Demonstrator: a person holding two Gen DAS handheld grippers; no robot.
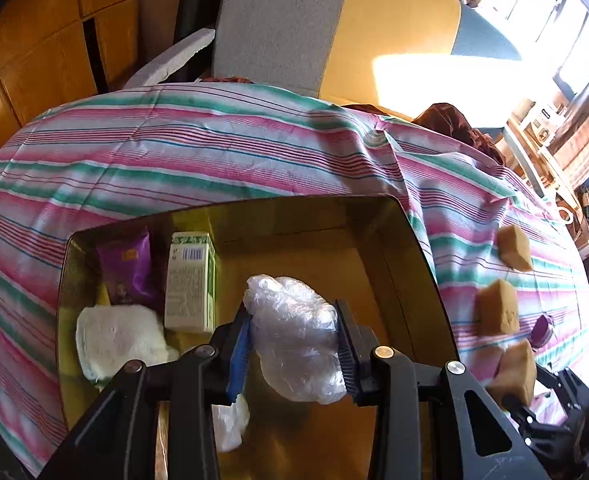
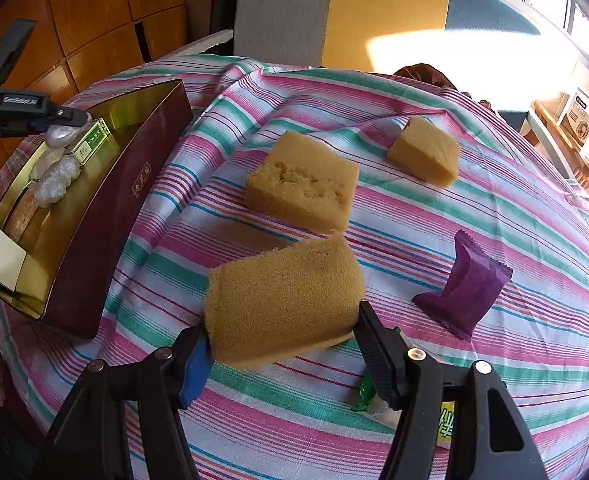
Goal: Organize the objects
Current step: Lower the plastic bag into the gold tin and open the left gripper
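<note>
Nearest us, our left gripper (image 1: 294,354) has its jaws clamped on a crumpled clear plastic bundle (image 1: 296,330), hanging over the gold-lined gift box (image 1: 410,248). It looks light, soft and slippery, so we would pinch its bulky middle. Our right gripper (image 2: 284,340) squeezes a tan sponge block (image 2: 284,296) by its sides, above the striped tabletop (image 2: 414,208); it seems light and springy. Farther off lie two more sponges.
</note>
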